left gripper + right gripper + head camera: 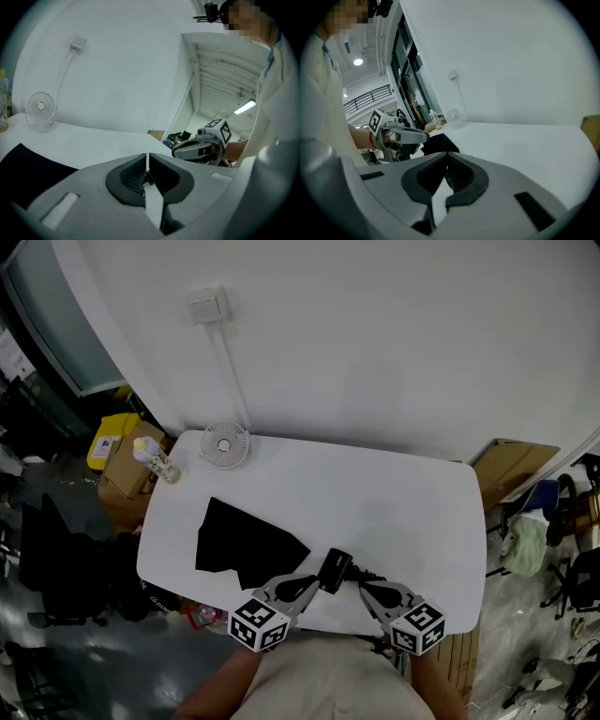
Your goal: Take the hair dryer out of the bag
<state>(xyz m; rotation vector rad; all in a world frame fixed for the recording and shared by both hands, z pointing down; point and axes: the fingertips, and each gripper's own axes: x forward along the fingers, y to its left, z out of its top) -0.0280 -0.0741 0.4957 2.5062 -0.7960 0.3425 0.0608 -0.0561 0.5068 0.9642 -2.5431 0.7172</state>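
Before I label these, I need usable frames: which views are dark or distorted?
Head view: dim, the bag a flat black patch on the pale table. Left gripper view and right gripper view: fisheye bend, black round corners.

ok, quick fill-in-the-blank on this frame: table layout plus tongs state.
1. The bag lying flat on the white table is ___ in colour.
2. At the table's far left corner, a bottle stands beside a small round ___.
3. The hair dryer is ___ the bag, near the front edge.
4. The left tongs and the right tongs both have their jaws ___.

Missing words: black; fan; outside; shut.
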